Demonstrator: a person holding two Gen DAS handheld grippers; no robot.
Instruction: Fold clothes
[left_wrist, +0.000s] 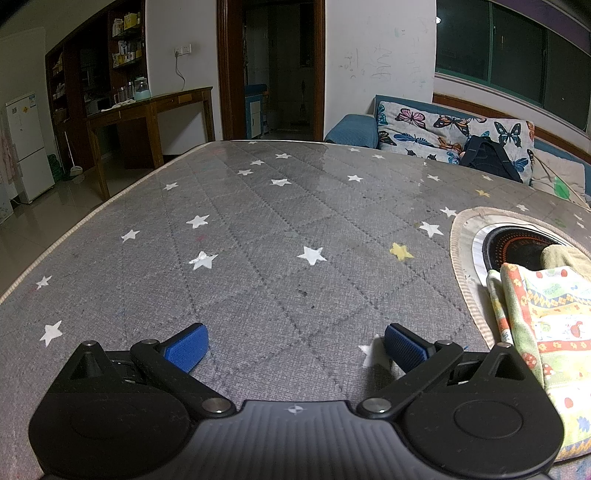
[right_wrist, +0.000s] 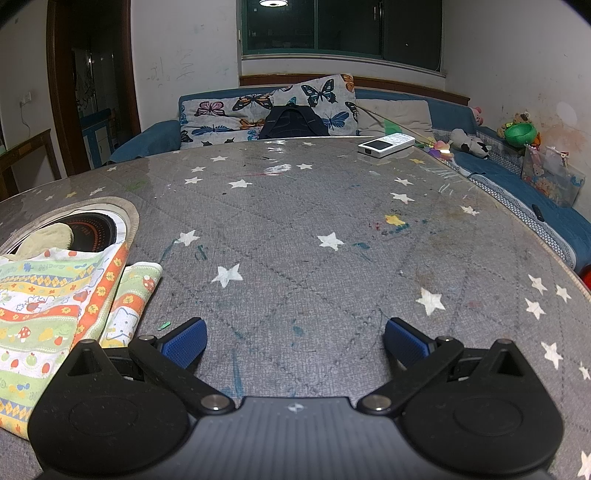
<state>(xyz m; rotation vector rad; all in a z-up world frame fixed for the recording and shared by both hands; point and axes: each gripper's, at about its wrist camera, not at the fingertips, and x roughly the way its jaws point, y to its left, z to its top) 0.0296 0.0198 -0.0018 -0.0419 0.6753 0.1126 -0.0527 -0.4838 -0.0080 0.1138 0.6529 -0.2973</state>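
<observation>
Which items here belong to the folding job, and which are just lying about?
Job: patterned cloth, left gripper, right gripper, both open and empty.

Lying about: white device, round burner, butterfly cushion, plush toys, dark bag.

Home living room: sofa (right_wrist: 369, 107), fridge (left_wrist: 27, 147)
</observation>
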